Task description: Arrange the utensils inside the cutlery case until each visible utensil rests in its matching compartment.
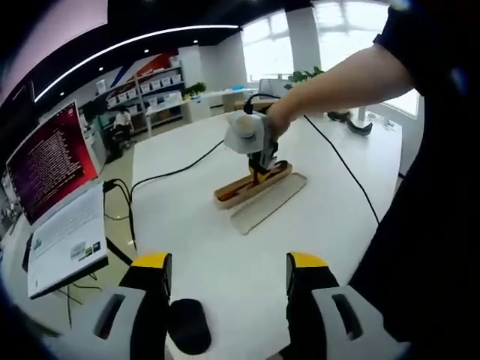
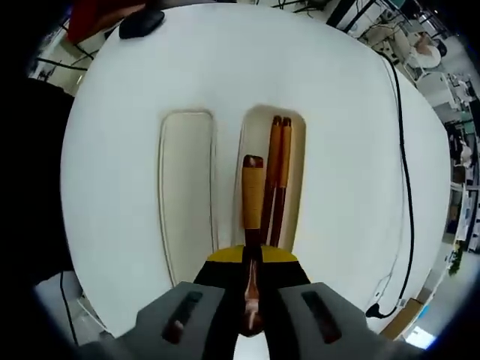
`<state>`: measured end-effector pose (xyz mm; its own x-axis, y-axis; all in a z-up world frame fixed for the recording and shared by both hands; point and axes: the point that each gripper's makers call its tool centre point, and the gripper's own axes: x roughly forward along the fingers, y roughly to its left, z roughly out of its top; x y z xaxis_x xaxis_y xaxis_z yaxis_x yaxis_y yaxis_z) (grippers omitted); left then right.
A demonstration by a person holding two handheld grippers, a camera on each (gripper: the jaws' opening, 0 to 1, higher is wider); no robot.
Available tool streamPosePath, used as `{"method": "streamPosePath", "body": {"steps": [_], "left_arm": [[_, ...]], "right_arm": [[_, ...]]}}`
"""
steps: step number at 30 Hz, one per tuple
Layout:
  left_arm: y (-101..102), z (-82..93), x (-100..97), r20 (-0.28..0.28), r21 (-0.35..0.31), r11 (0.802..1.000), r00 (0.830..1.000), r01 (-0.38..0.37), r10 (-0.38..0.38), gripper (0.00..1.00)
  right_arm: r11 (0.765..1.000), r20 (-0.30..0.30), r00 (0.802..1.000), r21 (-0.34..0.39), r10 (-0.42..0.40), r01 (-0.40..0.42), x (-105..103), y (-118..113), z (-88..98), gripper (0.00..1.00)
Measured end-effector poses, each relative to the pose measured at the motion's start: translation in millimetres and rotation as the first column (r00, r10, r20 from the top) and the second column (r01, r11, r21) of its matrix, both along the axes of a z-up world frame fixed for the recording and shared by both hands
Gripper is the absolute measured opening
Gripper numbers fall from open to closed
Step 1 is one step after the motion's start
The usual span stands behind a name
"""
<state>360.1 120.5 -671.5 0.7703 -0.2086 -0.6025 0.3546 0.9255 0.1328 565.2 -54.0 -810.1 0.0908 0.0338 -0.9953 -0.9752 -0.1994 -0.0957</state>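
Note:
The tan cutlery case (image 2: 294, 150) lies open on the white table, with a pair of brown chopsticks (image 2: 279, 176) resting inside it. Its pale lid (image 2: 186, 187) lies flat just to the left. My right gripper (image 2: 253, 259) is shut on a wooden-handled utensil (image 2: 253, 191) at its copper-coloured metal part; the handle points forward over the case, beside the chopsticks. In the left gripper view, the right gripper (image 1: 259, 154) stands over the case (image 1: 236, 191), held by a person's hand, with the lid (image 1: 268, 201) next to it. My left gripper (image 1: 230, 266) hangs open near the table's edge, holding nothing.
A black mouse (image 1: 187, 326) sits just before the left jaws, also seen as the mouse (image 2: 142, 22) in the right gripper view. A laptop (image 1: 56, 202) stands at the left. Black cables (image 1: 172, 171) run across the table. The person's dark sleeve (image 1: 427, 187) fills the right side.

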Motion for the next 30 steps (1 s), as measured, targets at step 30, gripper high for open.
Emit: {"method": "streamPosePath", "body": {"steps": [30], "left_arm": [[4.6, -3.9, -16.3, -0.044, 0.016, 1.0, 0.999, -0.01, 0.011, 0.63]], "right_arm": [[1.0, -0.043, 0.999, 0.013, 0.013, -0.013, -2.5, 28.0, -7.5, 0.0]]}}
